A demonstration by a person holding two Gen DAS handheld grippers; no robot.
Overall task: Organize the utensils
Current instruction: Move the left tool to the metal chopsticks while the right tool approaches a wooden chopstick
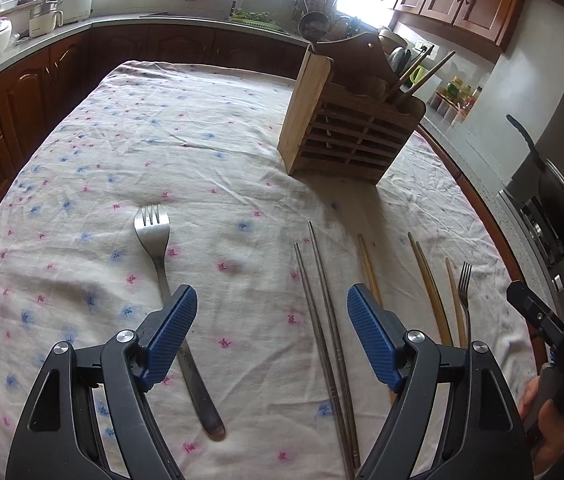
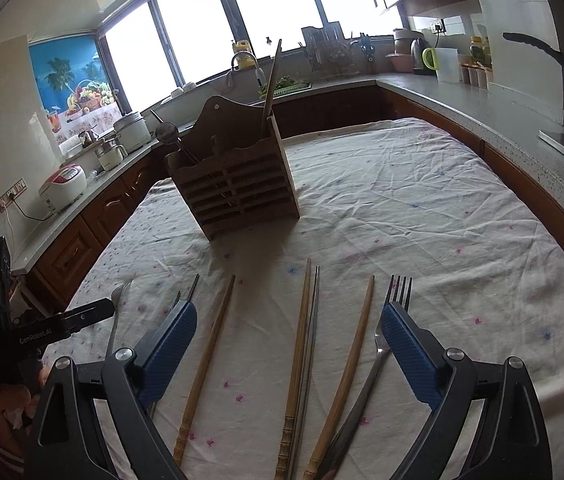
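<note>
A slatted wooden utensil holder stands on the flowered tablecloth, with a few wooden sticks in it. My left gripper hangs open over the cloth. A steel fork lies under its left finger, and two metal chopsticks lie between the fingers. My right gripper is open above wooden chopsticks and a thin metal one. A second fork lies by its right finger. Neither gripper holds anything.
More wooden chopsticks lie to the right on the tablecloth. The counter runs around the table with rice cookers, a sink tap and a pan on the stove. A hand holds the right gripper.
</note>
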